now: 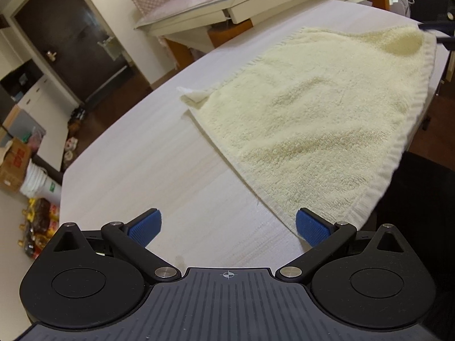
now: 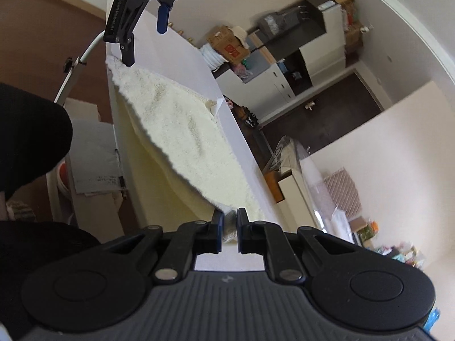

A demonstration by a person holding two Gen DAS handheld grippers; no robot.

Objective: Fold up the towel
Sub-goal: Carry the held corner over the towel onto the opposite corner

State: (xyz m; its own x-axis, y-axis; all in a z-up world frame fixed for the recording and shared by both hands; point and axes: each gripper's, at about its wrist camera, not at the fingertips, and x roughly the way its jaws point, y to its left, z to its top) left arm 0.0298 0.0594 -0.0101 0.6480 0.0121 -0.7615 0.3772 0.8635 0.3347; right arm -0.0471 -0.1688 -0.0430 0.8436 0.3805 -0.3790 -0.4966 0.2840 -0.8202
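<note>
A cream terry towel (image 1: 312, 113) lies spread on the pale wood-grain table (image 1: 142, 156), with a small fold at its left corner. My left gripper (image 1: 227, 224) stands open, low over the table; its right blue pad (image 1: 311, 227) sits at the towel's near corner and nothing is between the pads. My right gripper (image 2: 229, 218) is shut on the towel's (image 2: 176, 130) other corner and holds that edge raised off the table (image 2: 182, 56), so the underside shows. The right gripper (image 1: 438, 31) also appears at the towel's far corner. The left gripper (image 2: 145, 44) shows open at the top.
The towel's right edge runs along the table's side edge, with a dark seat (image 1: 421, 199) just beyond it. A glass-topped desk (image 1: 227, 2) stands behind the table. Boxes and a white bucket (image 1: 37, 182) sit on the floor at left. A dark sleeve (image 2: 28, 130) fills the left side.
</note>
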